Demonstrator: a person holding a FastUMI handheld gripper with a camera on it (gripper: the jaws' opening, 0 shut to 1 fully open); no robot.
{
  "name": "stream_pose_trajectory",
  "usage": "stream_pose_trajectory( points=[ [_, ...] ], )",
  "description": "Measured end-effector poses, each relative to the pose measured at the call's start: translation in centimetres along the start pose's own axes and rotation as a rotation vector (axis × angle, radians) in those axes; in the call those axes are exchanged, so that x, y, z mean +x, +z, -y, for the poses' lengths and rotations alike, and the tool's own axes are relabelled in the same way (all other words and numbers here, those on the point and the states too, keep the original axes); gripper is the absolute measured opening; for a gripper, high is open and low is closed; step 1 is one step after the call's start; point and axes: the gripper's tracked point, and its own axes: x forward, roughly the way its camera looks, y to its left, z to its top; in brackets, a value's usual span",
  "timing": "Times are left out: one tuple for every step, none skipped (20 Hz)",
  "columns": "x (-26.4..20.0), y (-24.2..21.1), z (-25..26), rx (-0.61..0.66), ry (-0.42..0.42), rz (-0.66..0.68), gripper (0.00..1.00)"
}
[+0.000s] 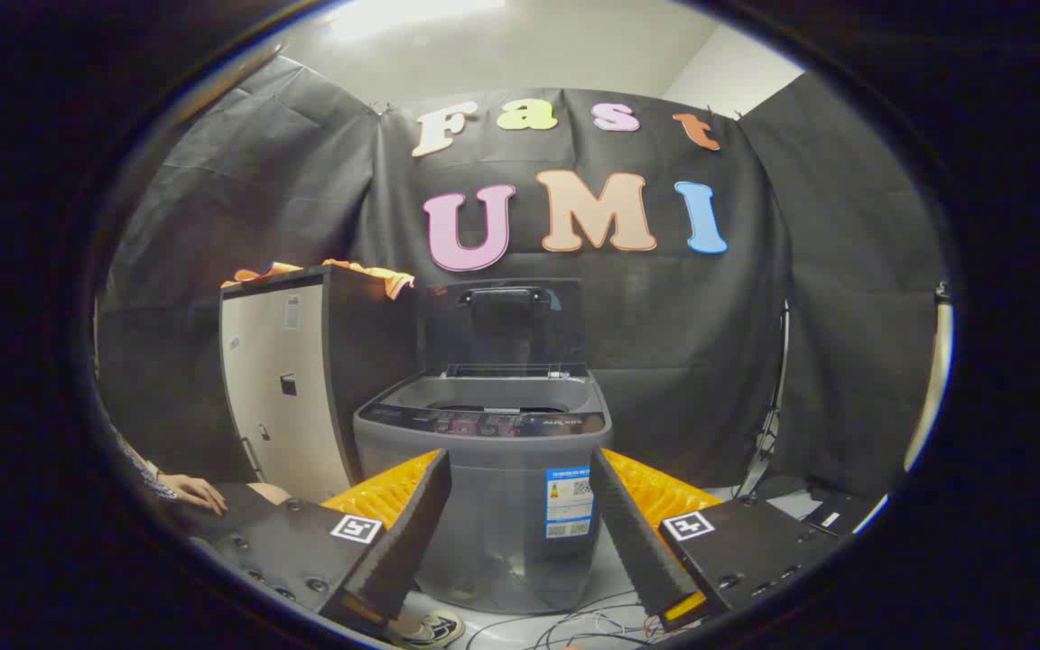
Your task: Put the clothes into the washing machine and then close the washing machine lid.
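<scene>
A grey top-loading washing machine stands straight ahead, beyond my fingers. Its dark lid is raised upright at the back, so the tub is uncovered. An orange garment lies on top of the tall cabinet just left of the machine, one end drooping over the cabinet's edge. My gripper is open, nothing between its fingers, held in front of the machine's front wall and well short of the garment.
A person's hand rests low beside the cabinet, left of my left finger. Loose cables trail over the floor under the machine's front. A light stand rises to the right of the machine against the black cloth.
</scene>
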Motion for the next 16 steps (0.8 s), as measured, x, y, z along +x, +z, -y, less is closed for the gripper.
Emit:
stream_pose_trajectory(
  points=[
    [0.0, -0.1, 0.0, 0.001, 0.000, 0.000, 0.97],
    [0.0, 0.0, 0.0, 0.001, 0.000, 0.001, 0.97],
    [-0.1, 0.0, 0.0, 0.000, 0.000, 0.000, 0.97],
    [-0.1, 0.0, 0.0, 0.000, 0.000, -0.001, 0.97],
    [0.0, 0.0, 0.1, 0.001, 0.000, -0.001, 0.97],
    [0.0, 0.0, 0.1, 0.001, 0.000, -0.002, 0.97],
    [0.0, 0.0, 0.1, 0.001, 0.000, -0.002, 0.97],
    [0.0, -0.1, 0.1, 0.001, 0.000, -0.001, 0.97],
    [0.0, 0.0, 0.1, 0.001, 0.000, -0.002, 0.97],
    [0.0, 0.0, 0.1, 0.001, 0.000, -0.002, 0.97],
    [0.0, 0.0, 0.0, 0.001, 0.000, -0.002, 0.97],
    [0.0, 0.0, 0.0, 0.001, 0.002, -0.002, 0.97],
    [0.1, -0.1, 0.0, 0.001, 0.004, -0.004, 0.97],
    [0.2, 0.0, -0.1, 0.000, 0.009, -0.004, 0.97],
    [0.5, 0.0, -0.2, -0.003, 0.009, -0.005, 0.97],
    [1.1, -0.3, -0.4, -0.008, 0.010, -0.019, 0.97]
  ],
)
